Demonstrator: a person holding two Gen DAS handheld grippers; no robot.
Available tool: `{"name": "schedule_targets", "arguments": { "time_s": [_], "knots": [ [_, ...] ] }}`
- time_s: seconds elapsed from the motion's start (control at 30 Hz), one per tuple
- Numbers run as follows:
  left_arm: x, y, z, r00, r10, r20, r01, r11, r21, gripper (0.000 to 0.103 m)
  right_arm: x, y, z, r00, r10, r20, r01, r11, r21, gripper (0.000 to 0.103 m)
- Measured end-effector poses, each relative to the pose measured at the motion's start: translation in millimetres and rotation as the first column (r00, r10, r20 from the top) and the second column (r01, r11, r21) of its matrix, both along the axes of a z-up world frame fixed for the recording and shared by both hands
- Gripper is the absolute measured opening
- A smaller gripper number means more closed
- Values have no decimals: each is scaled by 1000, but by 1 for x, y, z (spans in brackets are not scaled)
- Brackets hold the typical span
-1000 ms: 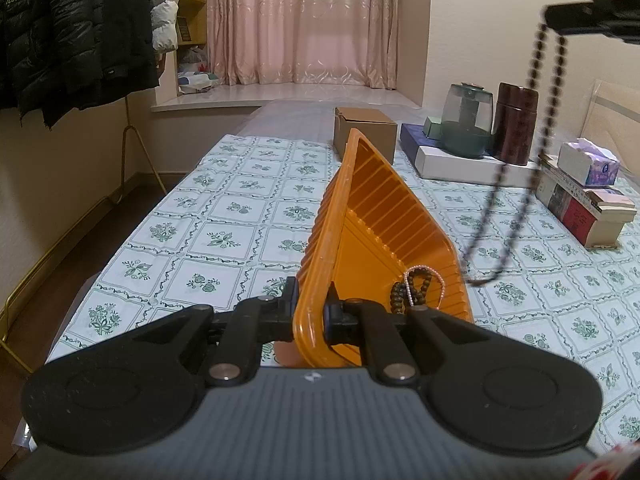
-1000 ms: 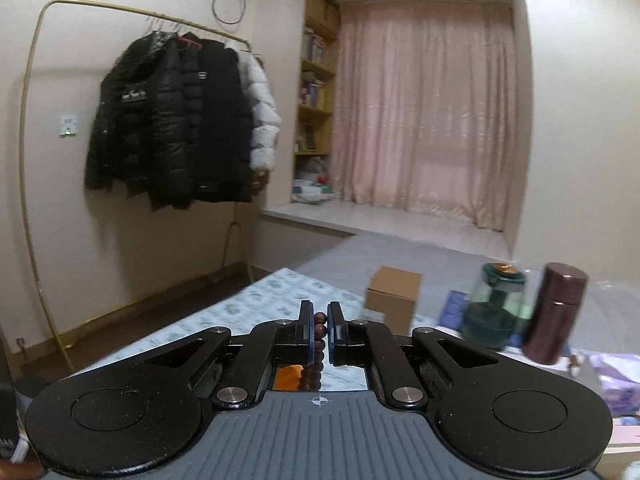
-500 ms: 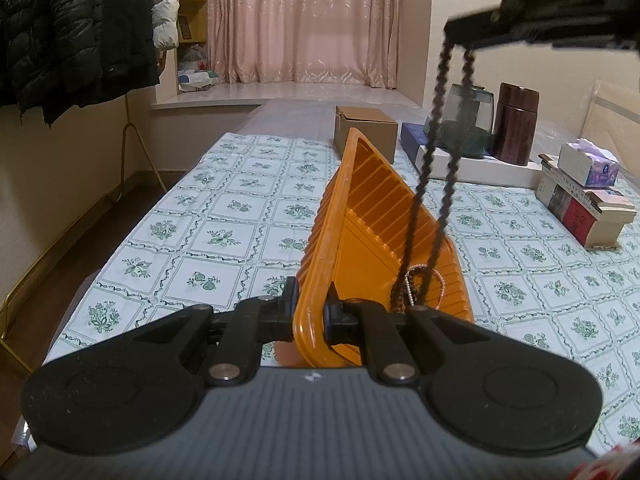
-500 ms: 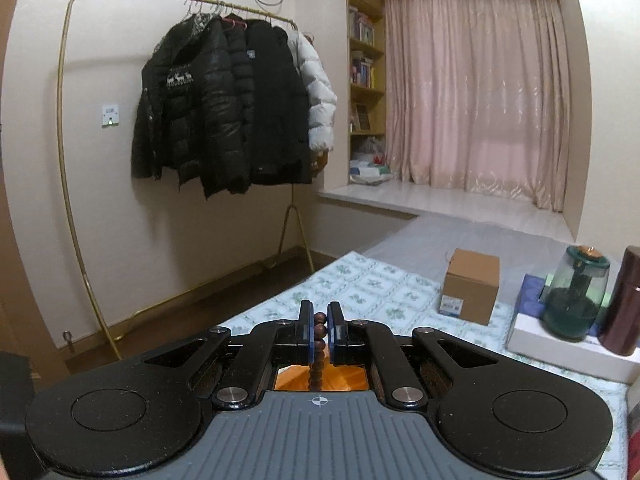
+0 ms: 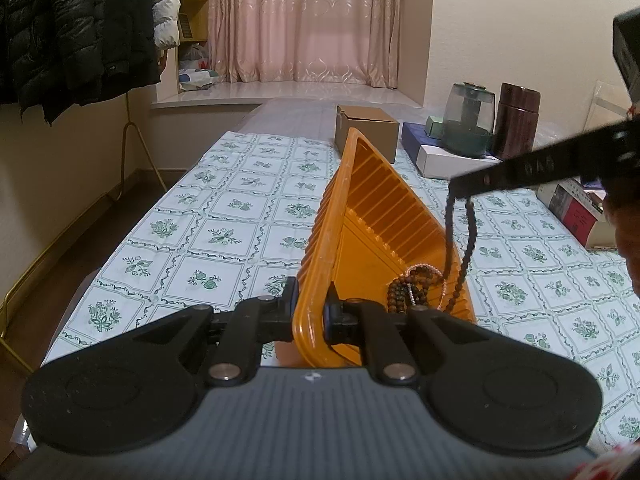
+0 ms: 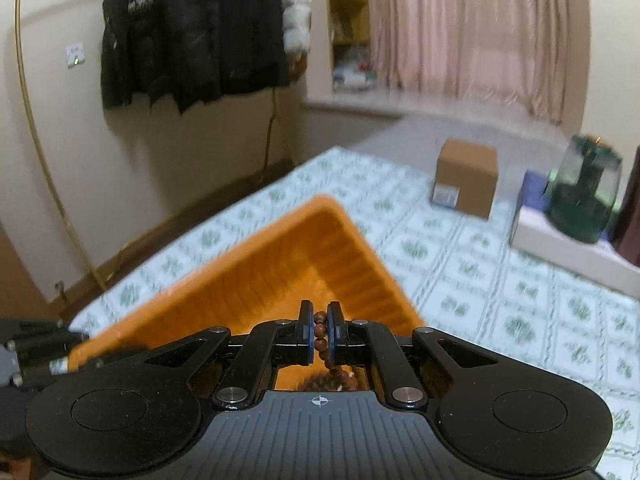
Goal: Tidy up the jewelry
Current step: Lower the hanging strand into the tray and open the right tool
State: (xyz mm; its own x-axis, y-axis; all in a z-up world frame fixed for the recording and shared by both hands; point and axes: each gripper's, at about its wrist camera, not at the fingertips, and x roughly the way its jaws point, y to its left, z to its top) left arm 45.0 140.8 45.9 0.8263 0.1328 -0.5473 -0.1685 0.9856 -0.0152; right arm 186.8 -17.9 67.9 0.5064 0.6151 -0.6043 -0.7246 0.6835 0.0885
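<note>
Low in the frame, the left gripper (image 5: 308, 316) clamps the orange tray's (image 5: 360, 216) rim, steadying it.
The right gripper (image 6: 319, 332) (pinching a bead strand (image 5: 464, 256)) dangles it over the tray for dropping in.

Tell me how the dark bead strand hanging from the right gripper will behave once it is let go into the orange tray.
Likely floppy: the dark bead strand hangs limp in a loop from the right gripper. It will probably pile up rather than keep a shape, as the beads already in the orange tray lie heaped. It may tangle with that heap, since its lower end dangles right beside it.
</note>
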Motion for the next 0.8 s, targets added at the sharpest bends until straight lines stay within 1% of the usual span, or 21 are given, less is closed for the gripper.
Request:
{"name": "schedule_targets", "arguments": {
  "time_s": [0.1,0.17,0.3,0.4,0.47,0.5,0.57,0.8],
  "knots": [
    [0,0,0,1000,0,0,0,1000,0,10,3,2,-6,998,49,-29,-51,998,-45,6],
    [0,0,0,1000,1,1,-1,1000,0,10,1,2,-8,997,70,-31,-72,996,-61,6],
    [0,0,0,1000,1,0,-1,1000,1,10,-3,7,-5,990,141,-32,-142,989,-36,6],
    [0,0,-1,1000,0,0,0,1000,0,10,-9,16,-3,966,254,-34,-256,966,-38,6],
    [0,0,0,1000,0,0,0,1000,0,10,-15,23,-5,946,323,-31,-324,943,-69,6],
    [0,0,0,1000,0,1,0,1000,0,10,-16,25,-7,940,339,-36,-341,936,-87,6],
    [0,1,0,1000,2,1,-2,1000,0,10,-17,28,-11,936,351,-36,-353,929,-109,6],
    [-1,2,-1,1000,2,0,-2,1000,-1,10,-11,28,-19,945,322,-51,-325,940,-104,6]
  ]
}}
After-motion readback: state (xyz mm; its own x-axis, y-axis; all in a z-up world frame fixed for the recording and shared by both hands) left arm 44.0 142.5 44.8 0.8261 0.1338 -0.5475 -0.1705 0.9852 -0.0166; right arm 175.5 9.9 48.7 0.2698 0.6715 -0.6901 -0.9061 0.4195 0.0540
